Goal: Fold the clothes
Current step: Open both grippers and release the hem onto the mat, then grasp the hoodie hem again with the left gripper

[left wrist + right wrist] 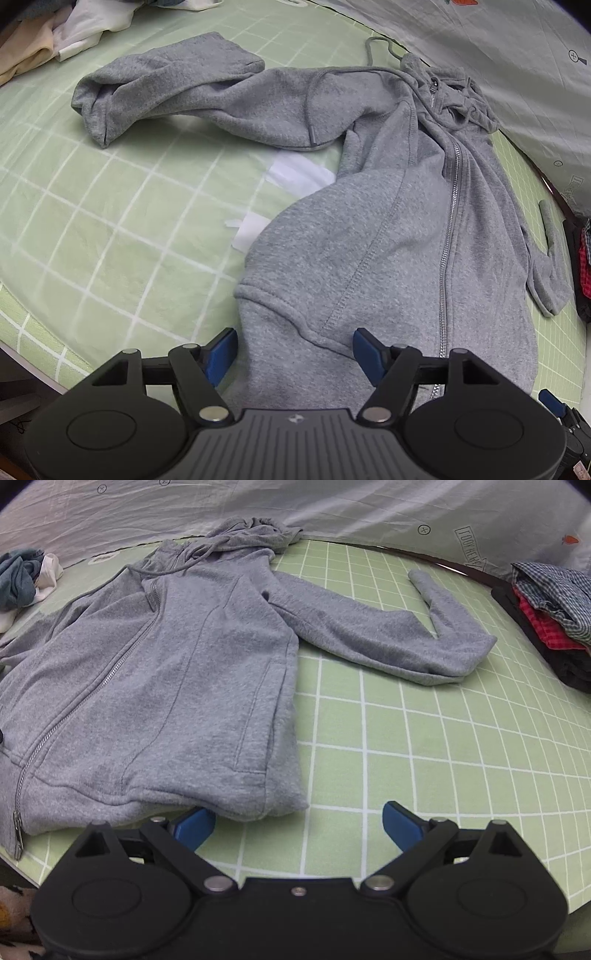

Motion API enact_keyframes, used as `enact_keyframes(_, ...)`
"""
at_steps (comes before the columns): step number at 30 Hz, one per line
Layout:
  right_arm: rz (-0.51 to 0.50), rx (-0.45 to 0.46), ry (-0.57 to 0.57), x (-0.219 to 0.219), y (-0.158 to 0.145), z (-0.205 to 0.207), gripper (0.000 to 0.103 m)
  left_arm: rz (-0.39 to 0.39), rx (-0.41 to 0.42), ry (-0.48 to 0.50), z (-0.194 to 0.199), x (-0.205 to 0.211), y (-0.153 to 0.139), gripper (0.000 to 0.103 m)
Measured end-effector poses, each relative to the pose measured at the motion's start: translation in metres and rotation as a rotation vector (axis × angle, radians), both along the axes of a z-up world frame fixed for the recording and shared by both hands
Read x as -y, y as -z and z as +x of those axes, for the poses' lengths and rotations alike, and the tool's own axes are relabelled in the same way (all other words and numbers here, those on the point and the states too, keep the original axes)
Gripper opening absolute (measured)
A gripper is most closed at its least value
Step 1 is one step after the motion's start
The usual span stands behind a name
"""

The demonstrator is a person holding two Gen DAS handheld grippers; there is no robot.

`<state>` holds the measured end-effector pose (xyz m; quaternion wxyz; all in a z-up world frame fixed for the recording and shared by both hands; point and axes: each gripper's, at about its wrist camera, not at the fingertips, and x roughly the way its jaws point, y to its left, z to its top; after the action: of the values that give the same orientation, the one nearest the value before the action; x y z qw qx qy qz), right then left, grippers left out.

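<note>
A grey zip hoodie (388, 236) lies face up on the green checked sheet (110, 221), zipper closed, hood at the far end. Its left sleeve (177, 88) stretches out to the left, folded back at the cuff. In the right wrist view the hoodie (166, 672) fills the left side and its right sleeve (388, 635) lies bent on the sheet. My left gripper (294, 350) is open, its blue pads either side of the hoodie's hem. My right gripper (298, 825) is open and empty, by the hem's right corner, over bare sheet.
A pile of white and cream clothes (62, 33) lies at the far left. A stack of folded checked and red clothes (554, 616) sits at the right edge. A pale printed quilt (295, 509) runs along the far side. White patches (299, 173) lie beside the hoodie.
</note>
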<state>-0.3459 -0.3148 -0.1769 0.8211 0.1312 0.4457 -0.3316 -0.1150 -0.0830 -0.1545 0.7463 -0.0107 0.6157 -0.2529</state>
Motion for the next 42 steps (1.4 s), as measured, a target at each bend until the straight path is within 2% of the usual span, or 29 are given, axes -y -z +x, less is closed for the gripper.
enact_keyframes(7, -0.073, 0.078, -0.04, 0.001, -0.015, 0.017, 0.098, -0.01, 0.0, -0.019, 0.001, -0.004, -0.001, 0.07)
enact_keyframes(13, -0.109, 0.105, -0.09, 0.006, -0.019, 0.048, 0.099, -0.003, 0.01, -0.014, 0.001, -0.002, -0.001, 0.068)
enact_keyframes(16, -0.124, 0.111, -0.106, 0.012, -0.018, 0.071, 0.099, -0.006, 0.016, -0.006, 0.001, -0.002, -0.001, 0.055)
enact_keyframes(18, -0.125, 0.1, -0.106, 0.017, -0.017, 0.085, 0.099, -0.05, -0.02, -0.014, 0.003, -0.003, 0.002, 0.036)
enact_keyframes(21, -0.125, 0.074, -0.101, 0.026, -0.011, 0.105, 0.099, -0.07, -0.029, -0.01, 0.006, 0.001, 0.001, 0.023)
enact_keyframes(26, -0.149, 0.045, -0.058, 0.043, -0.002, 0.128, 0.099, -0.079, -0.032, -0.005, 0.014, 0.008, 0.001, 0.019)
enact_keyframes(30, -0.124, 0.043, -0.048, 0.045, -0.011, 0.12, 0.1, -0.067, -0.057, -0.013, 0.016, 0.01, 0.004, 0.019)
enact_keyframes(37, -0.177, 0.008, -0.02, 0.019, -0.01, 0.069, 0.1, -0.098, -0.082, -0.035, 0.017, 0.003, 0.008, 0.021)
enact_keyframes(42, -0.263, -0.085, 0.002, -0.003, -0.005, 0.046, 0.1, -0.113, -0.104, -0.07, 0.018, -0.001, 0.011, 0.022)
